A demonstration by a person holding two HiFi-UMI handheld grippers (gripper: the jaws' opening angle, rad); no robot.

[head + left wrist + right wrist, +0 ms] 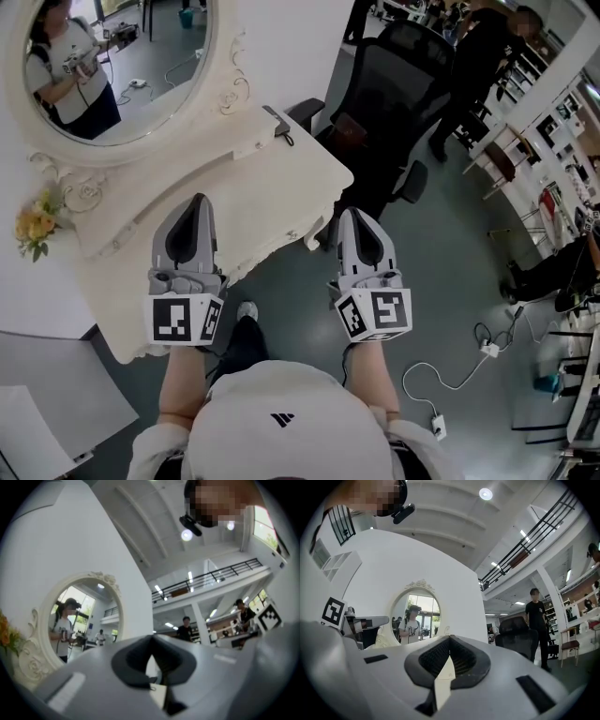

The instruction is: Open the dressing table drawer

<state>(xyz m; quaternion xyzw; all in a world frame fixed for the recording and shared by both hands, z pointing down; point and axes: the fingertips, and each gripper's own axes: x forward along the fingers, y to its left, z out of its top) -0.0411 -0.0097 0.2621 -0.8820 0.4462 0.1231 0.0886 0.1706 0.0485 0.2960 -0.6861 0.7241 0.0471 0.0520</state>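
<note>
While over table (277, 187) — left hand-held gripper (197, 201)

mirror (131, 84) on dressing table (272, 192), chair (403, 80) at right

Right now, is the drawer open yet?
Not yet. Nothing looks done: no drawer sticks out of the white dressing table. In hand: nothing, the left tool and the right tool are both shut and empty, held up at the table's front. Left to do: find the drawer's handle, grab it and pull.
</note>
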